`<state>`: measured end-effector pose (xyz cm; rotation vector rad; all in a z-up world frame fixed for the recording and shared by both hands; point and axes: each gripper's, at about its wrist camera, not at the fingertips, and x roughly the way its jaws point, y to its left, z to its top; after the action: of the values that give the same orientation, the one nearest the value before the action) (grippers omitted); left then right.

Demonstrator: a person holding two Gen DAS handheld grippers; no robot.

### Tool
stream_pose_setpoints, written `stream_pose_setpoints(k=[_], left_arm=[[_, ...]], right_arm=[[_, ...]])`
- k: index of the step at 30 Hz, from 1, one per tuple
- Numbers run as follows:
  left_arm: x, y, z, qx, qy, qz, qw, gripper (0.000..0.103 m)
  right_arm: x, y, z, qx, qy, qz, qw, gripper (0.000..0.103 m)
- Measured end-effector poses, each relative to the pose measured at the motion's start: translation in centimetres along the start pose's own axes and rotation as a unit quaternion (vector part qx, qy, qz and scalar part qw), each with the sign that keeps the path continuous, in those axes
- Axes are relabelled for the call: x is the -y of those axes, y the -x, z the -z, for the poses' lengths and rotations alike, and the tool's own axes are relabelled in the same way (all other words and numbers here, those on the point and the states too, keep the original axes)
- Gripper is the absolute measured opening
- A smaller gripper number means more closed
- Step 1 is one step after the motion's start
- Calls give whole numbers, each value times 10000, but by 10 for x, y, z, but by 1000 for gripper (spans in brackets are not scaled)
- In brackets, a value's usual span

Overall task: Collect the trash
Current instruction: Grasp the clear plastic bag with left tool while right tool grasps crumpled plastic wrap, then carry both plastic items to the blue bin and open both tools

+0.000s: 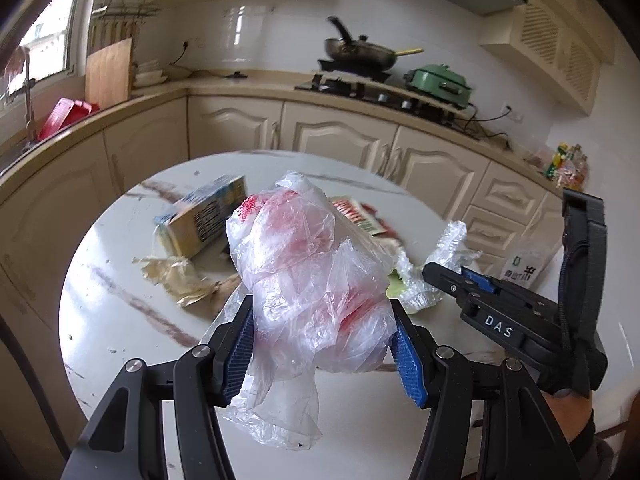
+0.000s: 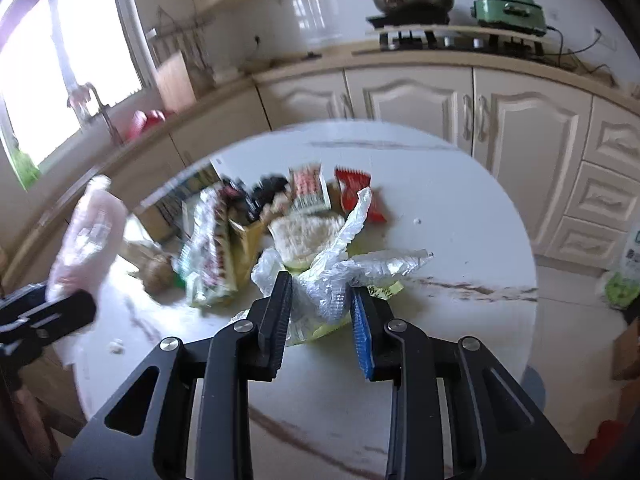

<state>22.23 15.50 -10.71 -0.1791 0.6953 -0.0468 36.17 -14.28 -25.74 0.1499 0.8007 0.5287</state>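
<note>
Left wrist view: left hand-held gripper (image 1: 322,350) is clamped on a crumpled clear plastic bag (image 1: 308,272) with red print, held up above the round marble counter (image 1: 120,320). Bag looks very light, soft and slippery, so a pinch across the bunched middle should hold best; loose tails hang below the pads. Behind it on the counter lie a yellow carton (image 1: 204,216), a crumpled brown wrapper (image 1: 180,276) and a red-printed packet (image 1: 360,216); the right hand-held gripper (image 1: 444,276) sits at the right by crinkled clear film (image 1: 444,256). Right wrist view: right hand-held gripper (image 2: 320,314), jaws narrowed, appears to pinch the crinkled clear film (image 2: 344,272), which rests on the counter (image 2: 460,216). Film is thin, springy, likely to slip; take it where it bunches. A green-yellow wrapper (image 2: 312,330) lies under it and may lift along. Packets (image 2: 308,190), a red sachet (image 2: 356,192) and a pale noodle block (image 2: 304,236) crowd just behind; the bag (image 2: 88,236) is blurred at left.
</note>
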Motion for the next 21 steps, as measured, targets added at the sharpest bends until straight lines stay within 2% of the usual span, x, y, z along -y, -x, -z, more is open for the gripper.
stream_pose_setpoints(k=[5,10,16,21], left_arm=[[38,16,2,79,-286,120,9995,58],[99,13,10,10,-669,495,9965,58],[188,-29,29,-445,-1266,1029,9856,58],[256,-89,55,-988,-1802,1249,9706,59]], right_arm=[[18,44,0,384,-236,-153,9989,27],[61,97,13,713,-446,70,9964,27],[144,147,52,786,-1006,679,9895,27],[215,154,96,495,-1550,1162,9798,28]])
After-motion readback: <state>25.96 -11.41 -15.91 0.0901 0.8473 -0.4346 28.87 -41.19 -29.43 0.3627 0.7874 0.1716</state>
